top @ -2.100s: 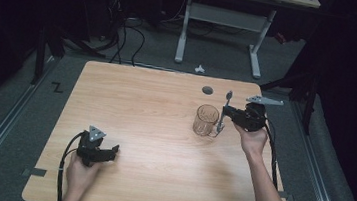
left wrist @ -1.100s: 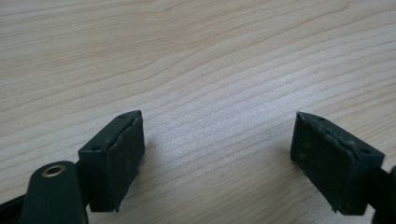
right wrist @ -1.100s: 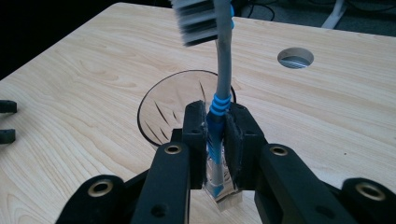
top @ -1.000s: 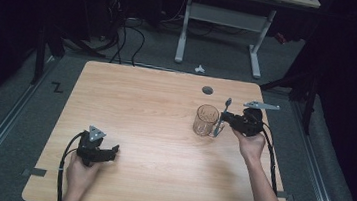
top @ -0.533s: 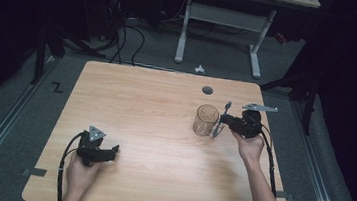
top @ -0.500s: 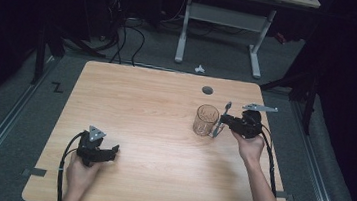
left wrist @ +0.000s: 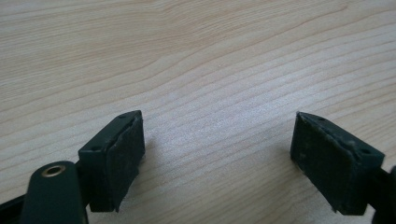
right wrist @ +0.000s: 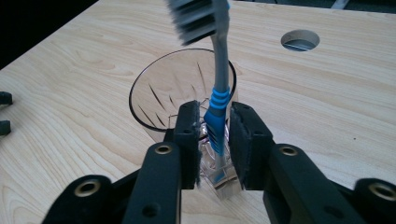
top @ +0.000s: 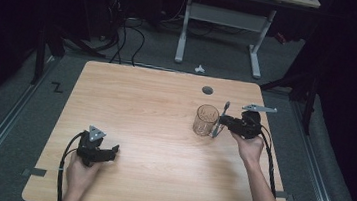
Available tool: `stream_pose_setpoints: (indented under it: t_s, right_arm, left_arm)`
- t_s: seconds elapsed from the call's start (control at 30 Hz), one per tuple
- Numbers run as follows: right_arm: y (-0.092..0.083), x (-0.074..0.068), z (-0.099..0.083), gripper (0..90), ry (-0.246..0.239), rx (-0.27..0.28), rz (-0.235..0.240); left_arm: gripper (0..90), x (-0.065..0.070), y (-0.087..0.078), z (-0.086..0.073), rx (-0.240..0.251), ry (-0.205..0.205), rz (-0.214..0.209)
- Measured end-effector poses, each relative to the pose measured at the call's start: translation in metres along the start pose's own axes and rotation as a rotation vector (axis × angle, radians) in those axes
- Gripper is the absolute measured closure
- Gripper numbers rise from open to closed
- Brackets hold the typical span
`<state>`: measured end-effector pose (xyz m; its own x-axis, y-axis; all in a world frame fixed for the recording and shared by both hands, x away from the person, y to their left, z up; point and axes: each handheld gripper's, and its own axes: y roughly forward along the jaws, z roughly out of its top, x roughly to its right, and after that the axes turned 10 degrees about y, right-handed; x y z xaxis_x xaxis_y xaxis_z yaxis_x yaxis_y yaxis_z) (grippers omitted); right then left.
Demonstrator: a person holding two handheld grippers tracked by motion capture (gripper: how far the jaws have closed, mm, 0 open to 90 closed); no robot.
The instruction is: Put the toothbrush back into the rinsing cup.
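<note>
Bench (top: 166,104): light wood top, a round cable hole (top: 207,90) near its far edge, right of middle; person's forearms come in over the near edge.

Left tool (top: 95,148): near the bench's near-left corner, held low over the wood in the left hand (top: 81,170); in the left gripper view (left wrist: 217,154) its pads stand wide apart with bare grain between them; released, grasping nothing.

Right tool (top: 224,121): toward the right edge, about midway between near and far edges, held by the right hand (top: 248,147) and pointing left at the glass; in the right gripper view (right wrist: 214,140) the jaws have just been opening; the toothbrush handle stands between the pads, a thin gap visible on either side, so the grip reads as loosened rather than clenched.

Glass (top: 206,120): clear cut tumbler, upright, right of centre, just left of the right tool.

Toothbrush (right wrist: 217,88): grey stem with blue grip, upright, bristle head at top; it stands on the near side of the glass, against or just beside the rim; whether its foot rests on the bench I cannot tell.
</note>
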<state>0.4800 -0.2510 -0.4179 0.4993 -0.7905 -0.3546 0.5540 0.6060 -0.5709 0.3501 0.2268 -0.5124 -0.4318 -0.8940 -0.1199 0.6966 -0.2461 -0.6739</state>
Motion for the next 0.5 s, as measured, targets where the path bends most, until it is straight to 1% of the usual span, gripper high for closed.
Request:
stream_pose_setpoints:
  t_s: [0.03, 0.07, 0.1, 0.13, 0.17, 0.23, 0.37, 0.5]
  right_arm:
    - [0.0000, 0.0000, 0.0000, 71.5, 0.000, 0.000, 0.000]
    - [-0.0007, 0.0010, -0.0004, 66.6, 0.006, -0.003, 0.001]
    - [-0.0009, 0.0015, -0.0006, 64.5, 0.008, -0.002, 0.002]
    - [-0.0009, 0.0015, -0.0006, 64.5, 0.008, -0.002, 0.002]
    - [-0.0015, 0.0021, -0.0007, 59.8, 0.011, -0.002, 0.008]
    - [-0.0020, 0.0019, -0.0007, 57.1, 0.008, -0.005, 0.012]
    - [-0.0046, -0.0006, -0.0017, 54.1, -0.016, -0.010, 0.004]
    - [-0.0091, -0.0028, -0.0018, 53.6, -0.032, 0.001, -0.005]
  left_arm:
    - [18.2, 0.0000, 0.0000, 0.0000, 0.000, 0.000, 0.000]
    - [18.2, 0.0000, 0.0000, 0.0000, 0.000, 0.000, 0.000]
    - [18.2, 0.0000, 0.0000, 0.0000, 0.000, 0.000, 0.000]
    - [18.2, 0.0000, 0.0000, 0.0000, 0.000, 0.000, 0.000]
    - [18.2, 0.0000, 0.0000, 0.0000, 0.000, 0.000, 0.000]
    - [18.2, 0.0000, 0.0000, 0.0000, 0.000, 0.000, 0.000]
    - [18.2, 0.0000, 0.0000, 0.0000, 0.000, 0.000, 0.000]
    - [18.2, 0.0000, 0.0000, 0.0000, 0.000, 0.000, 0.000]
